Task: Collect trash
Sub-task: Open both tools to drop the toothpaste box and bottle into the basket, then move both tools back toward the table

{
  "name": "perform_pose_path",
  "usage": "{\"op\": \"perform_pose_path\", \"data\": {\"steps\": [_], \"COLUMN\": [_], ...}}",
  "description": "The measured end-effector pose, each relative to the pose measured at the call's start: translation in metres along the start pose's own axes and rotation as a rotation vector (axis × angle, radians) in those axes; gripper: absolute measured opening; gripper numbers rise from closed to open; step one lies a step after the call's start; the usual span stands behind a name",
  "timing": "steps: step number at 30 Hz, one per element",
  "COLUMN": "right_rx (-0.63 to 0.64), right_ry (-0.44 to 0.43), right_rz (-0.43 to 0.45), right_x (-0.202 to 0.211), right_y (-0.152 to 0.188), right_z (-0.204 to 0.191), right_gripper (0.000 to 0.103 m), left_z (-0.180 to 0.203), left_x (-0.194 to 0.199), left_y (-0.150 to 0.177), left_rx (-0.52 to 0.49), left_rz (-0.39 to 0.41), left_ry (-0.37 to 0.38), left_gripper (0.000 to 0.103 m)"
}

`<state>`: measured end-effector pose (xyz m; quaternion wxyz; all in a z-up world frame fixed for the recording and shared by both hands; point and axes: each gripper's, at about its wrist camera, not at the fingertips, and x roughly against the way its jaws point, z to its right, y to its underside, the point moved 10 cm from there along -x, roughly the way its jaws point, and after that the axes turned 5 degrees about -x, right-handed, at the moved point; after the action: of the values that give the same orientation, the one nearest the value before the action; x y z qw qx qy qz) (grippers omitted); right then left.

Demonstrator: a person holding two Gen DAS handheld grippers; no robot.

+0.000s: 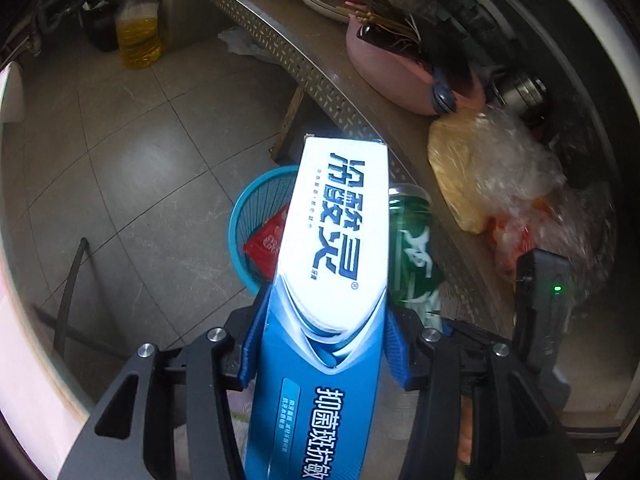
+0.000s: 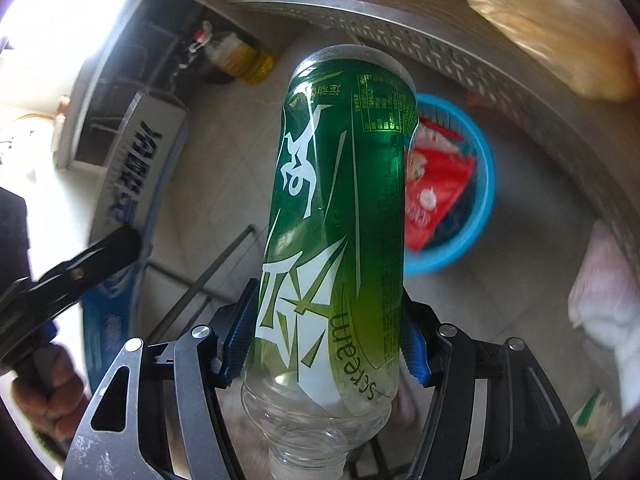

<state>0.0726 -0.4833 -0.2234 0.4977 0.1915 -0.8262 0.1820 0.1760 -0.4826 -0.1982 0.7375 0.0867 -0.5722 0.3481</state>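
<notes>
My left gripper (image 1: 324, 340) is shut on a blue and white toothpaste box (image 1: 336, 240), its blue pads against both sides. The box points down over a blue plastic basket (image 1: 240, 220) on the tiled floor. A red wrapper (image 1: 266, 244) lies in the basket. My right gripper (image 2: 326, 336) is shut on a green-labelled clear plastic bottle (image 2: 340, 200), held base-forward just left of the basket (image 2: 480, 200). The bottle (image 1: 412, 240) also shows in the left wrist view, right beside the box. In the right wrist view the box (image 2: 132, 160) appears at the left.
A perforated metal shelf edge (image 1: 304, 68) curves above the basket. It carries a pink basin (image 1: 392, 68), dishes and crumpled plastic bags (image 1: 500, 168). An oil jug (image 1: 138, 32) stands on the floor at the back. A dark rod (image 1: 70, 280) leans at the left.
</notes>
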Motion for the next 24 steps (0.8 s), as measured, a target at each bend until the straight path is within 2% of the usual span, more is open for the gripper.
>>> {"op": "perform_pose_path", "data": {"steps": [2,4,6,9,12,16,21,24], "right_rx": [0.005,-0.019,-0.023,0.006,0.008,0.004,0.077,0.142], "right_ry": [0.051,0.100,0.089,0.120,0.107,0.097,0.080,0.048], "right_rz": [0.011,0.011,0.018,0.028,0.018,0.013,0.009,0.013], "right_x": [-0.012,-0.023,-0.023,-0.015,-0.011,-0.002,0.001,0.013], "right_y": [-0.014,-0.018,-0.011,-0.001,0.008,0.026,0.037,0.046], "right_z": [0.010,0.020,0.021,0.020,0.032,0.027,-0.001,-0.026], "right_gripper": [0.070,0.070,0.070,0.070,0.070,0.070,0.070,0.070], "left_z": [-0.010,-0.018,-0.023,-0.035,-0.044,-0.054,-0.069,-0.089], "left_x": [-0.013,-0.013,-0.008,0.009,0.027,0.059,0.111,0.146], "left_y": [-0.011,-0.013,-0.006,0.009,0.023,0.047,0.082,0.105], "left_rx": [0.024,0.046,0.050,0.058,0.069,0.057,0.079,0.132], "left_rz": [-0.012,-0.004,0.009,0.030,0.058,0.115,0.224,0.311], "left_ry": [-0.042,-0.046,-0.035,-0.050,-0.048,-0.056,-0.036,-0.042], "left_gripper": [0.072,0.072,0.072,0.072,0.072,0.072,0.072,0.073]}}
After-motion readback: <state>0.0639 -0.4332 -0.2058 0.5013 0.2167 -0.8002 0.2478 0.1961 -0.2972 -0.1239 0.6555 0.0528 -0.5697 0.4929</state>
